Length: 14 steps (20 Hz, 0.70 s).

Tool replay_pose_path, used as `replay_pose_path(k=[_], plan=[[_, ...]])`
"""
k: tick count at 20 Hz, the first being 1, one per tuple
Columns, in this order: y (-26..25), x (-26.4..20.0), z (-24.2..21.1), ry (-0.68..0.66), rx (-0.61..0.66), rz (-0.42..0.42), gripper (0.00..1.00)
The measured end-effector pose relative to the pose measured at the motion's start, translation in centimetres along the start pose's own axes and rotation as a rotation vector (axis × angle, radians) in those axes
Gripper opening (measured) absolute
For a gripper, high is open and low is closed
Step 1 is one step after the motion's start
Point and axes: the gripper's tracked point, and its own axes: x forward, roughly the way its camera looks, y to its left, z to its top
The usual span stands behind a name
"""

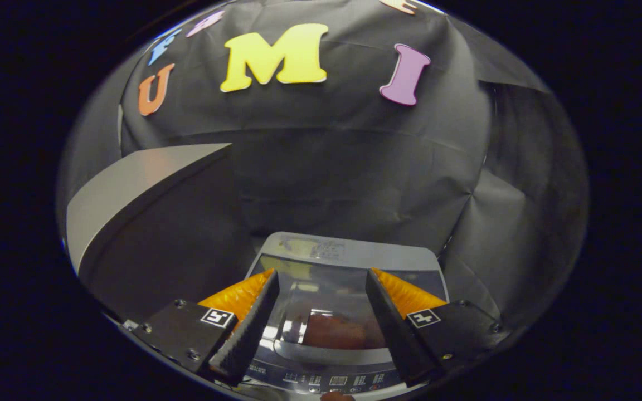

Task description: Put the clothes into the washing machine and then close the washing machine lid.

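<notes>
Washing machine lid (332,301) beneath spread, empty gripper (321,278)

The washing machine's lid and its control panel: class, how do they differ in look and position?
The lid is a see-through window lying shut, between and beyond the open gripper; a reddish shape, perhaps the clothes, shows under it. The control panel is an opaque strip with small buttons, nearer than the lid, beneath the jaws. Both sit on top of the washing machine.

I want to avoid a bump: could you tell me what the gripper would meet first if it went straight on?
Probably the washing machine's closed lid, which lies just ahead between the open gripper's fingers; a reddish garment shows through it. Depth is unclear.
</notes>
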Motion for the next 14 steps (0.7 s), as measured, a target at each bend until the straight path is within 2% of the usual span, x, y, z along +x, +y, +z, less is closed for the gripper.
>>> replay_pose_path(k=[5, 10, 14], plan=[[2.4, -7.6, 1.6, -0.128, -0.002, 0.002, 0.98], [6.6, -18.3, 3.4, -0.288, 0.02, 0.036, 0.98], [8.7, -27.2, 2.6, -0.365, 0.088, 0.069, 1.0]])
